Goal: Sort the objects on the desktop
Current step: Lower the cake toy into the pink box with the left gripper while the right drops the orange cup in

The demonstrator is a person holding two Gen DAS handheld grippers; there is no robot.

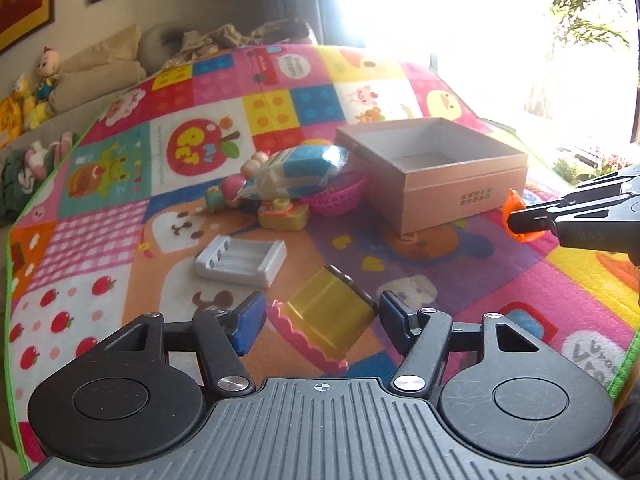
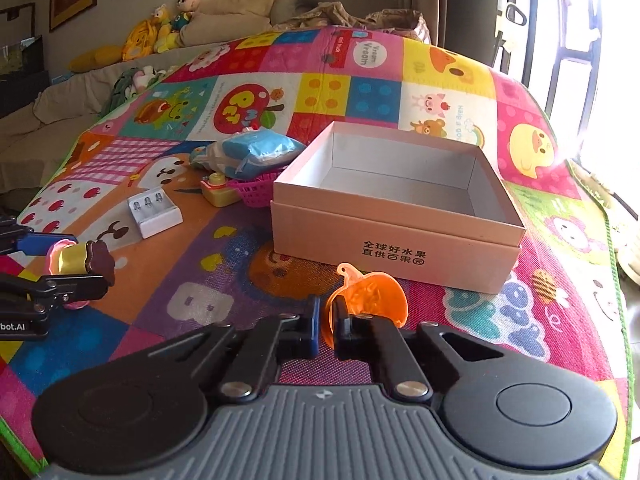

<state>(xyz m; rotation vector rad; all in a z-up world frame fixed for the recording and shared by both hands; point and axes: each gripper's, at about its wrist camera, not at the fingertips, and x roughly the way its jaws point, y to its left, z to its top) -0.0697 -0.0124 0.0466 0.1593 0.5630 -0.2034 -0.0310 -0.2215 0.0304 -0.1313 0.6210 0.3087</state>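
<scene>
Holding an orange pumpkin-shaped tag [image 2: 366, 300] clenched in its jaws just in front of the open cardboard box [image 2: 396, 240], the right gripper [image 2: 326, 326] looks ready to carry it over the rim and release. The left gripper [image 1: 320, 320] stands spread around a yellow toy cake [image 1: 328, 320], left of the box.

Left gripper [image 1: 322, 322]: jaws spread wide, pads either side of a yellow toy cake, contact not confirmed. Right gripper [image 2: 326, 326]: jaws drawn close, clamping a thin orange pumpkin-shaped tag, raised above the mat near its front edge.
</scene>
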